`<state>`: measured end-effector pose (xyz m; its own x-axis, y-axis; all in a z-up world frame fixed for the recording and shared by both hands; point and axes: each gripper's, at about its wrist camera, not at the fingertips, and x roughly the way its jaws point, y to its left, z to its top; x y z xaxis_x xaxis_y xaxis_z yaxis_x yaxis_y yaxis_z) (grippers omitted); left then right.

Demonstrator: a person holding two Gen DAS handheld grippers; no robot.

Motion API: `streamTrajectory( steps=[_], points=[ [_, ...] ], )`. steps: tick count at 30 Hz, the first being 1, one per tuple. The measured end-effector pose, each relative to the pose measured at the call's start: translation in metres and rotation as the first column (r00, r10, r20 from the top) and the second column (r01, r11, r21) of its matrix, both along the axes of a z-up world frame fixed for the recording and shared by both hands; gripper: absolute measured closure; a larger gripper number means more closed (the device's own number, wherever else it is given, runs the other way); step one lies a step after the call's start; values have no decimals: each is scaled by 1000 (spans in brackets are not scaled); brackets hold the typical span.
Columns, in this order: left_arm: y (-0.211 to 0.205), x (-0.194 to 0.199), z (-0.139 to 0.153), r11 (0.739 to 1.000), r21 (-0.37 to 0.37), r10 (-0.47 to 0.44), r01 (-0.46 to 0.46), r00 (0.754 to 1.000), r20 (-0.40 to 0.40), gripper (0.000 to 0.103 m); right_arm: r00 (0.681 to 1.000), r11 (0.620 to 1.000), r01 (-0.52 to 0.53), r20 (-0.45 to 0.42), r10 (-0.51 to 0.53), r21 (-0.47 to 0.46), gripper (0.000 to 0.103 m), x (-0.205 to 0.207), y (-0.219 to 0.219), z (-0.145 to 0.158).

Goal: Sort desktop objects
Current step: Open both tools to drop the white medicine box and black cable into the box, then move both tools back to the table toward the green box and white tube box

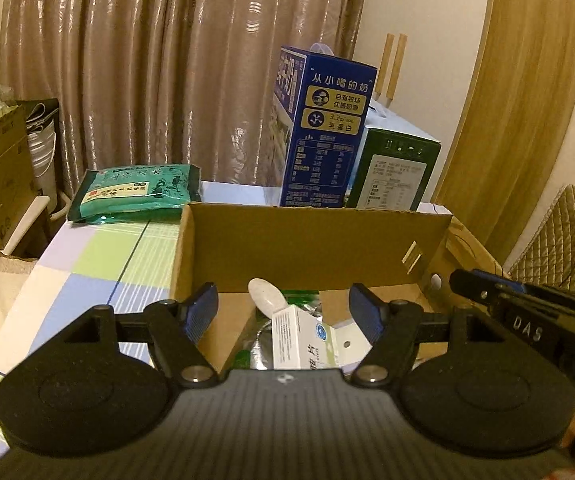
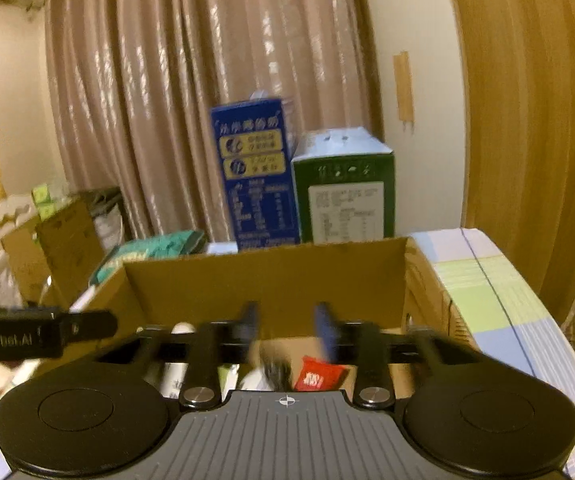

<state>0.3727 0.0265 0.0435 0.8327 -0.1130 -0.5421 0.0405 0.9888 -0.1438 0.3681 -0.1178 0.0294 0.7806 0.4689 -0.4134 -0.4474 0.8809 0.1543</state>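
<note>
Both right fingers (image 2: pixel 325 334) stand apart above the red packet (image 2: pixel 319 374).

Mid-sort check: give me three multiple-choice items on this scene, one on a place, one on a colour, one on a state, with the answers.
1. Where does the teal packet lie?
A. inside the cardboard box
B. on the checked cloth left of the cardboard box
C. on top of the cartons

2. What colour is the taller carton?
A. blue
B. red
C. white

3. How is the left gripper?
A. shut on a spoon
B. shut, empty
C. open, empty

Answers: B, it rests outside the box wall; A, blue with yellow labels; C, pads apart with nothing between.
</note>
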Motion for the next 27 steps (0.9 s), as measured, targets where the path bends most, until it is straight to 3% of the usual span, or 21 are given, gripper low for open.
streamTrajectory(
  steps=[9, 22, 25, 27],
  points=[
    [4, -9, -1, 1000, 29, -1, 1, 1000, -2, 34, 999, 999, 44, -8, -43, 21, 56, -1, -13, 3],
    [17, -61, 2, 998, 60, 19, -19, 1000, -5, 27, 1000, 999, -4, 16, 4, 34, 47, -53, -29, 10],
    [21, -82, 5, 998, 59, 37, -37, 999, 2, 23, 1000, 999, -6, 14, 6, 44, 41, -71, -35, 14],
    [23, -96, 7, 997, 64, 51, -51, 999, -5, 22, 1000, 999, -11, 12, 10, 44, 31, -82, -38, 18]
  ],
)
